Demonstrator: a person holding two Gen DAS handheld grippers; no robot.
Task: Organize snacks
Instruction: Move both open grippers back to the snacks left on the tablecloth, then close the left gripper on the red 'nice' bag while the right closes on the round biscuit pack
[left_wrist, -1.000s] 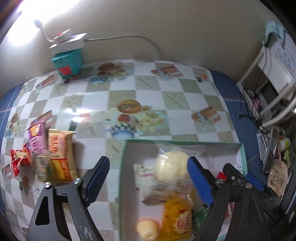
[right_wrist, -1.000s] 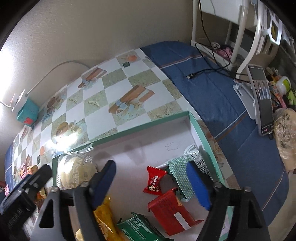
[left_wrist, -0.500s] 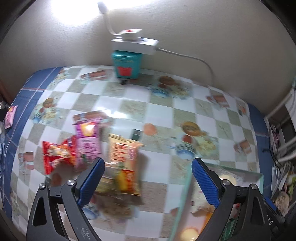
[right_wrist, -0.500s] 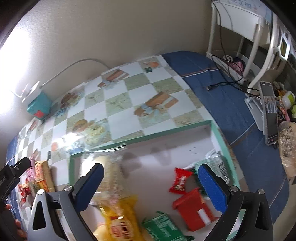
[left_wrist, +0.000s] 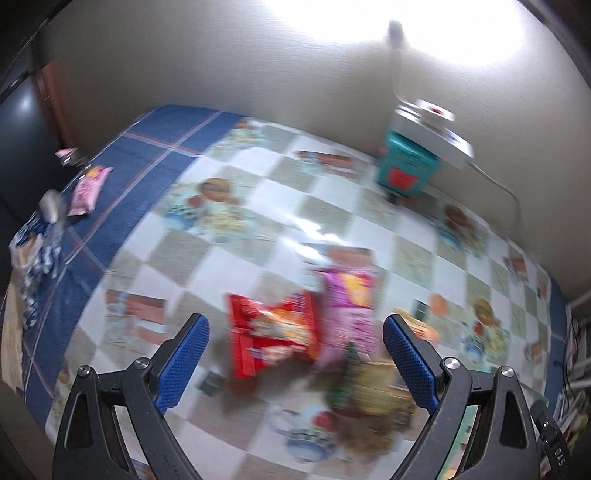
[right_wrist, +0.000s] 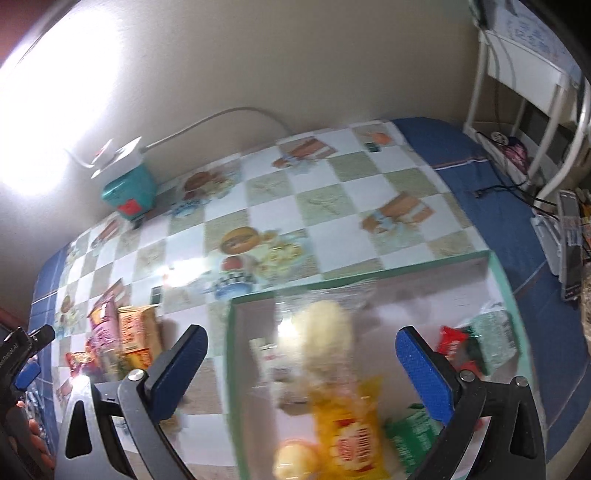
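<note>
My left gripper is open and empty above a blurred pile of snacks on the checked tablecloth: a red packet, a pink packet and a yellow-brown packet. My right gripper is open and empty over the green-rimmed box. The box holds a clear bag with a pale bun, a yellow packet, a green packet and red wrappers. The pile also shows in the right wrist view, left of the box.
A teal box with a white power strip stands by the wall. A pink packet and crumpled wrappers lie on the blue cloth at far left. A white rack and a phone are at the right.
My left gripper has swung left from over the box to above the snack pile. My right gripper has shifted left over the box, toward the bun bag. Both stay open.
</note>
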